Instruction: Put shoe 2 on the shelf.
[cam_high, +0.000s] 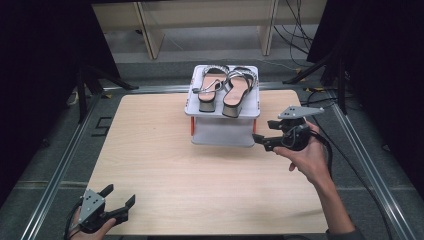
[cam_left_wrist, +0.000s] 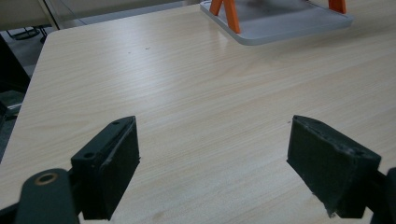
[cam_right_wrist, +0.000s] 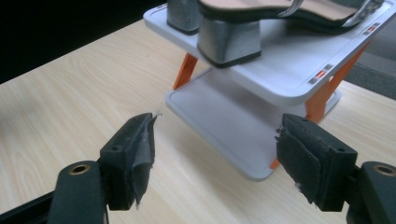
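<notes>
Table: pale wood-grain table (cam_high: 200, 170), with a small two-tier rack at its far middle.
Rack: grey shelves on orange legs (cam_high: 222, 112); lower shelf bare, seen from the right claw's camera (cam_right_wrist: 233, 116) and, at the far edge, from the left claw's camera (cam_left_wrist: 280, 21).
Shoes: pair of block-heeled sandals with silvery straps, side by side on the top shelf, heels toward the person; left sandal (cam_high: 210, 87), right sandal (cam_high: 239, 90). From the right claw's camera a grey heel (cam_right_wrist: 229, 44) stands near the shelf's front edge.
Left claw: low at the near left corner of the table (cam_high: 120, 197), held in the person's left hand (cam_high: 87, 227); jaws spread wide, nothing between them, bare tabletop ahead of it (cam_left_wrist: 212, 140).
Right claw: just beside the rack's right side (cam_high: 260, 140), held in the person's right hand (cam_high: 307, 155), pointing left toward the lower shelf; jaws wide apart and empty (cam_right_wrist: 215, 154), the worn pads frayed at the edges.
Gap: right claw close to the rack's corner; I cannot tell whether it touches.
Surroundings: grey floor, metal rails along the table's sides, dark curtains left and right, cables on the floor beyond.
</notes>
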